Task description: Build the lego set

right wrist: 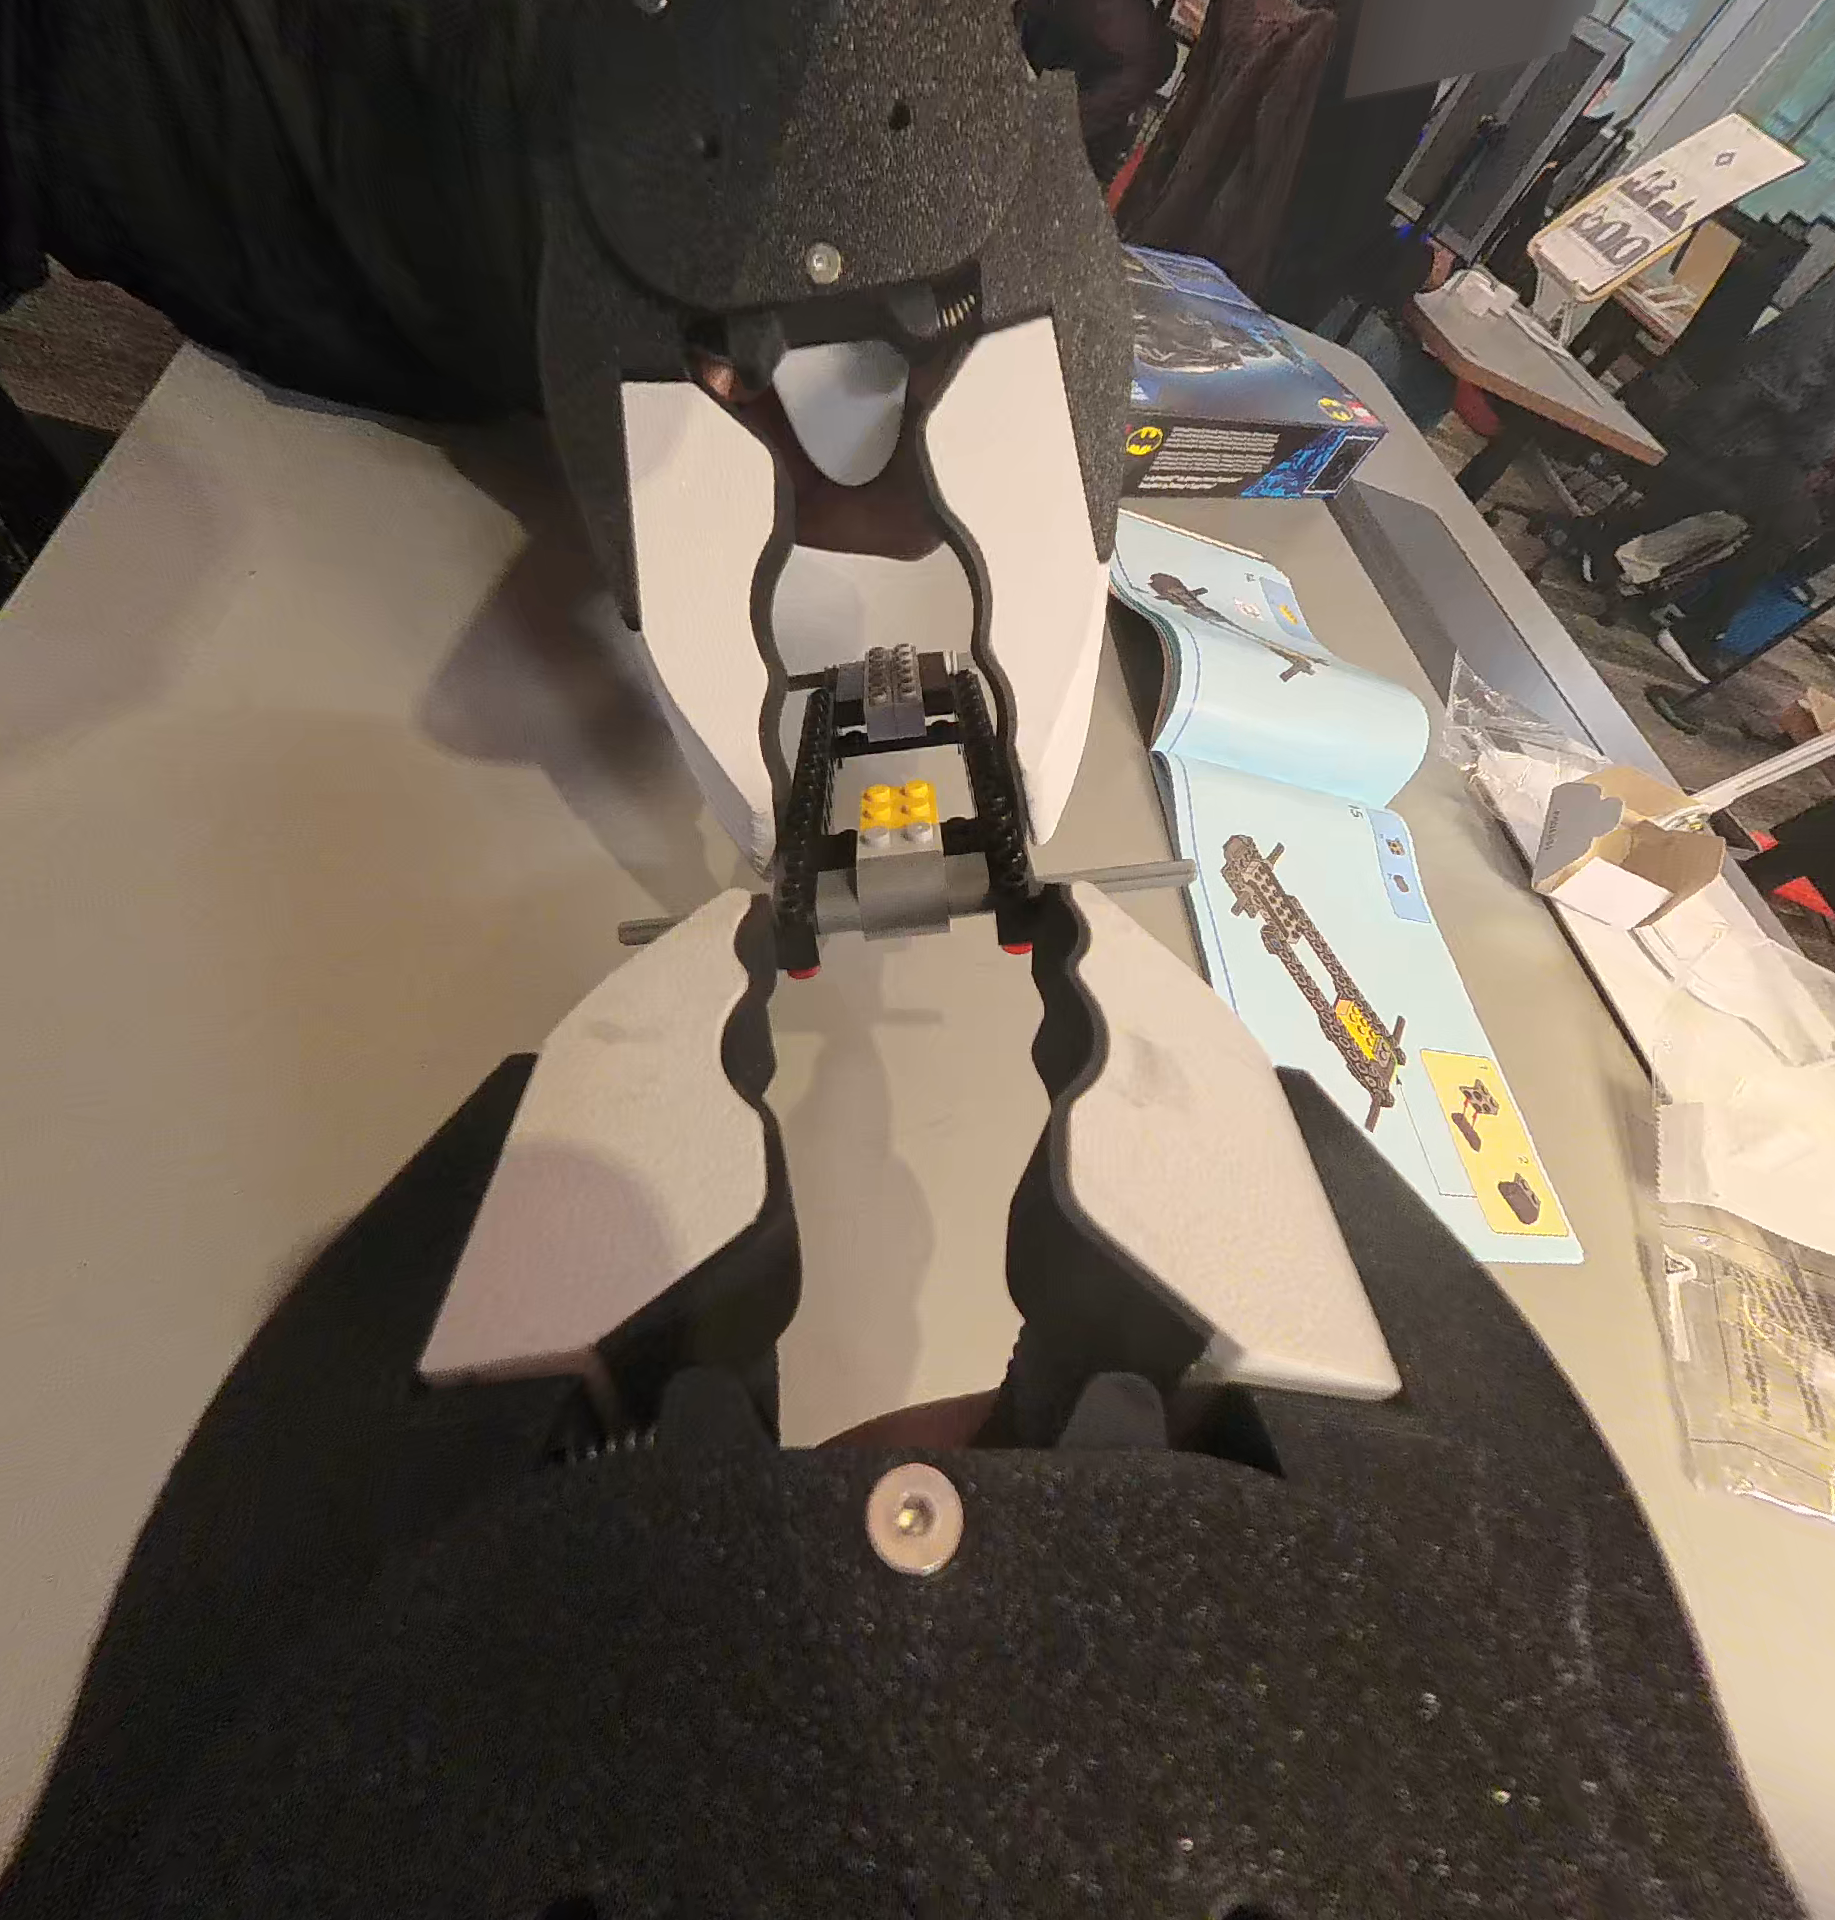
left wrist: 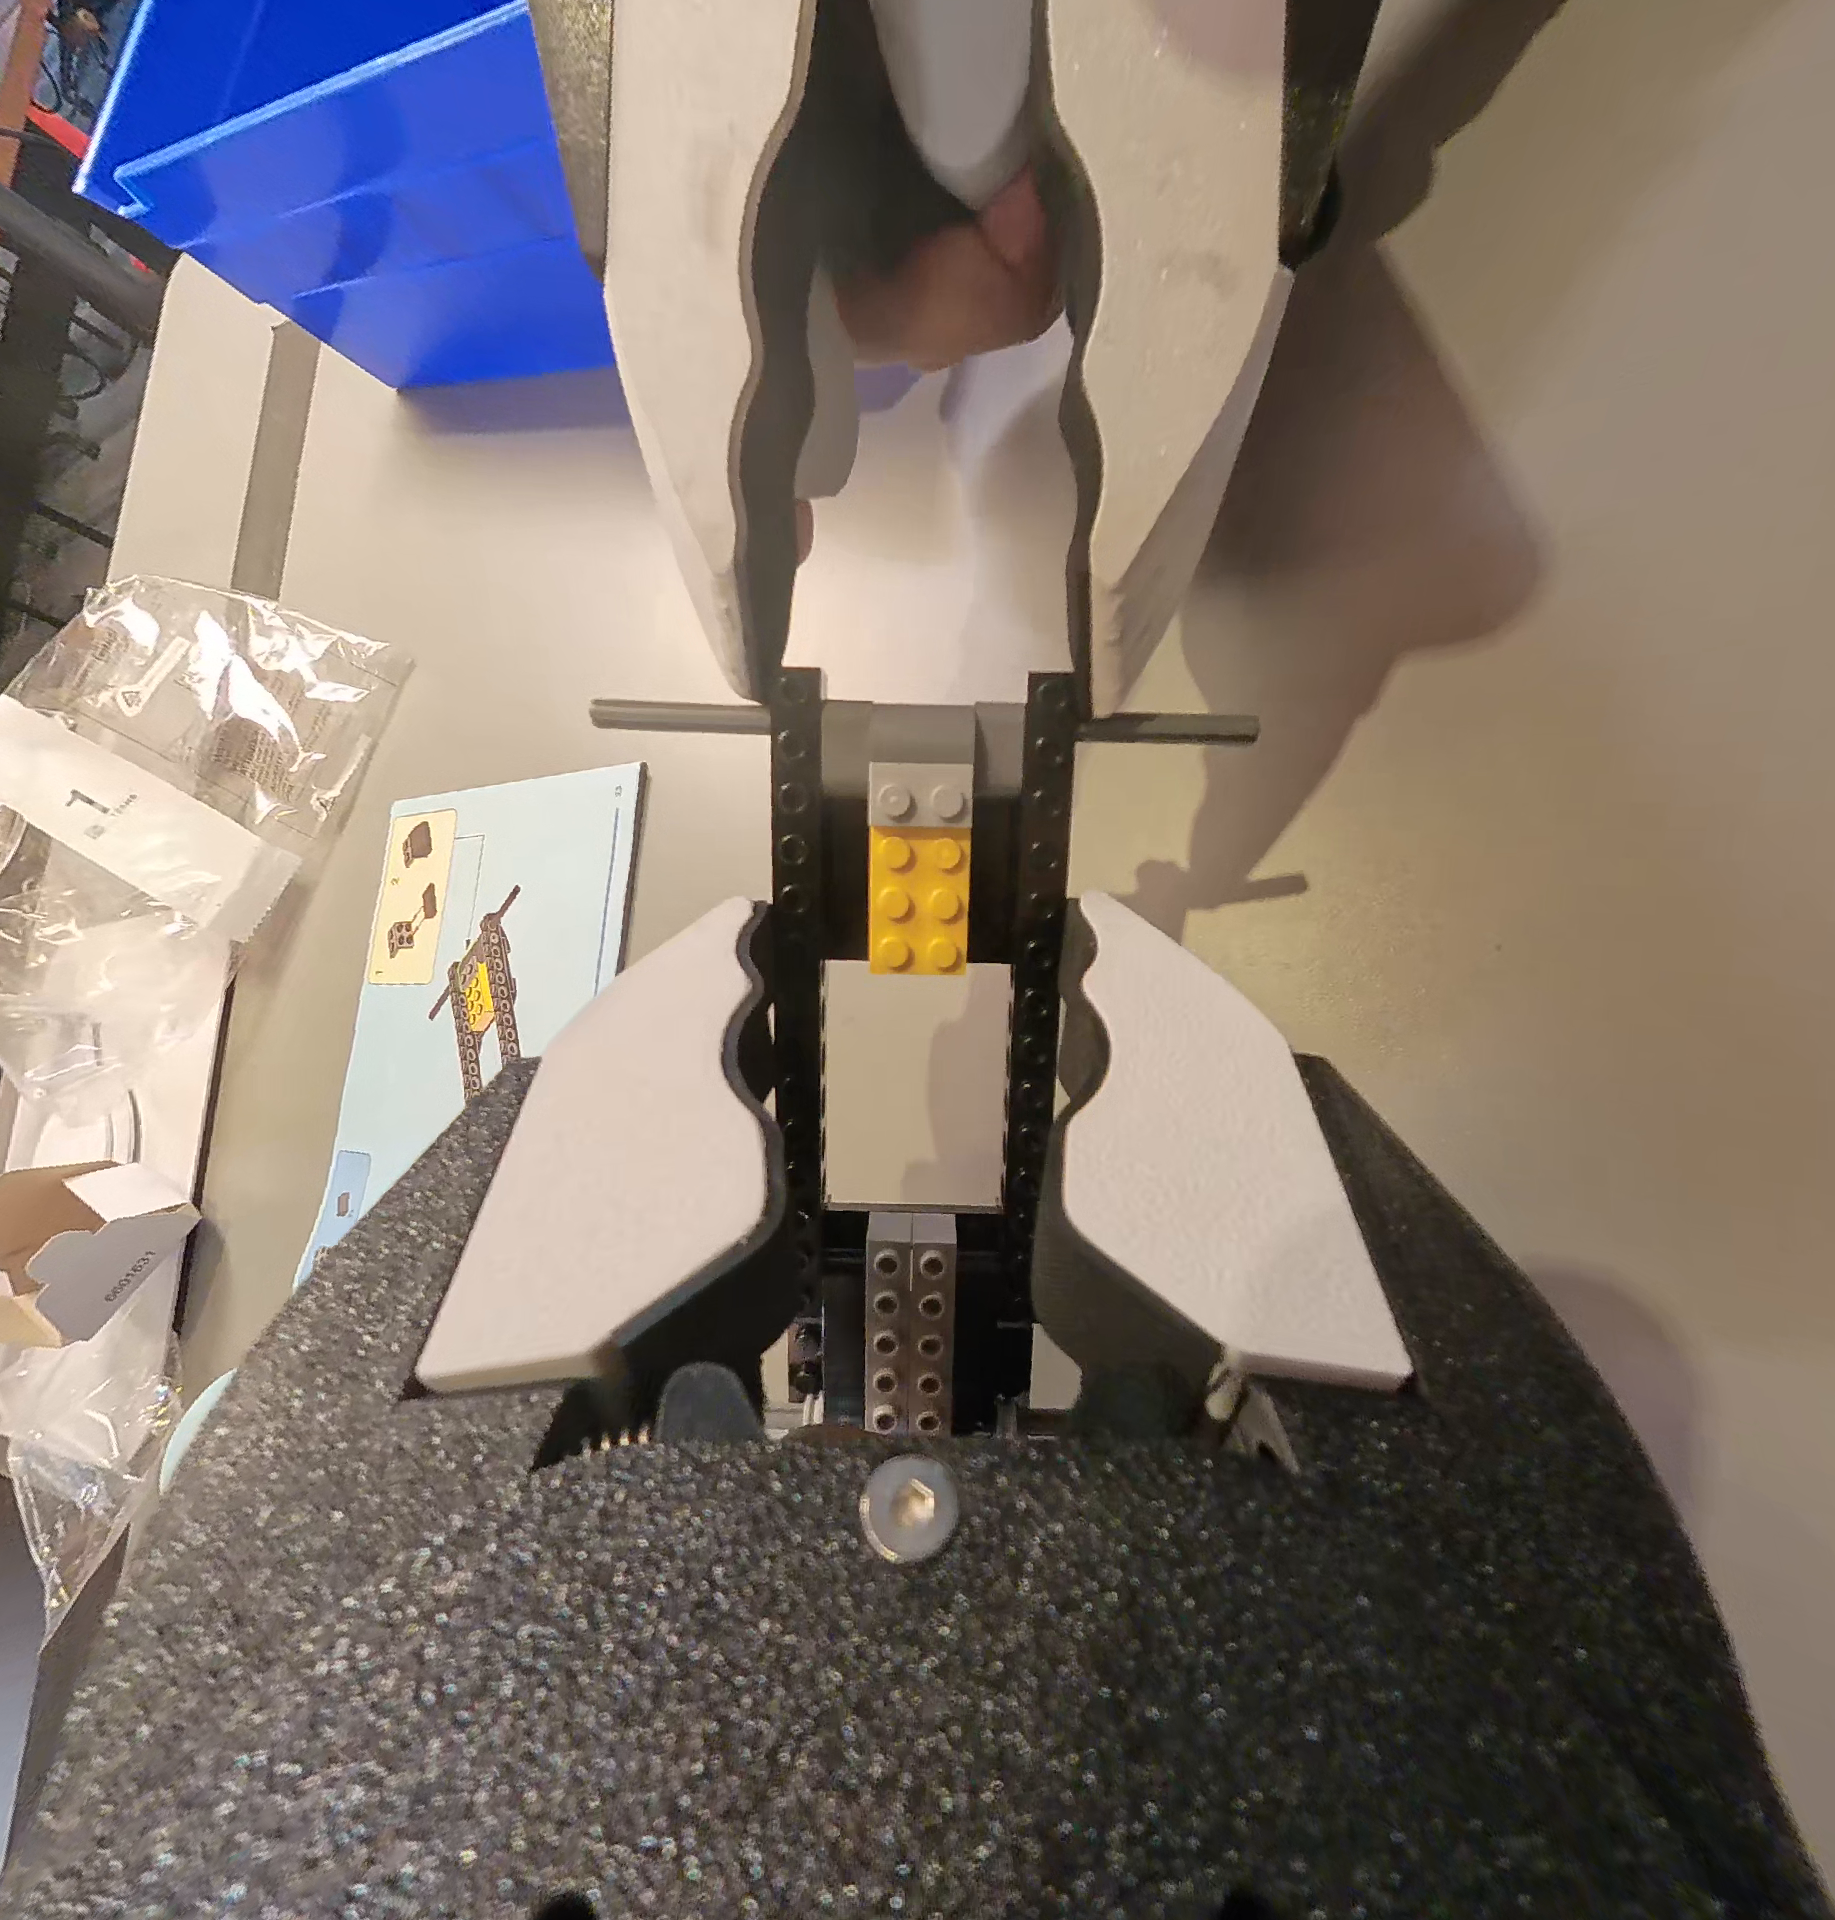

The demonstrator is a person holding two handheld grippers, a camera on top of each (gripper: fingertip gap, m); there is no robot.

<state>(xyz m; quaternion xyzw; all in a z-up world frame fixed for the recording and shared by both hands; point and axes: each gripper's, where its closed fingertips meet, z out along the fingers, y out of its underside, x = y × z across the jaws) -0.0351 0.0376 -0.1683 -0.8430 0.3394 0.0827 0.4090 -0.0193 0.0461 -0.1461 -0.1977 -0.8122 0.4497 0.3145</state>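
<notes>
Black studded beams form the long sides of a brick frame [left wrist: 918, 935] that hangs between the two grippers above the pale counter [left wrist: 1515, 935]. The left gripper [left wrist: 918, 914] is clenched on the frame's near half, its white fingers [left wrist: 674, 1091] pressed against the outer faces of both beams. The right gripper [right wrist: 902, 914] comes from the opposite side and grasps the frame's other end, its fingertips against the beam ends, each capped by a small red pin [right wrist: 801, 971].

A yellow brick [left wrist: 918, 902] sits across the middle of the frame, with a light grey plate [left wrist: 920, 798] touching it and a darker grey block [left wrist: 918, 732] beyond. A thin grey axle [left wrist: 674, 715] runs through that end and sticks out on both sides. Two grey perforated bricks [left wrist: 908, 1320] stand side by side at the end nearest the left gripper's base.

On the counter to one side lie an open light blue instruction booklet [right wrist: 1339, 935], crumpled clear plastic bags [left wrist: 154, 748] and a torn cardboard piece [right wrist: 1630, 852]. A dark product box [right wrist: 1235, 416] lies farther back, and a blue bin [left wrist: 373, 208] stands at the counter's far edge.
</notes>
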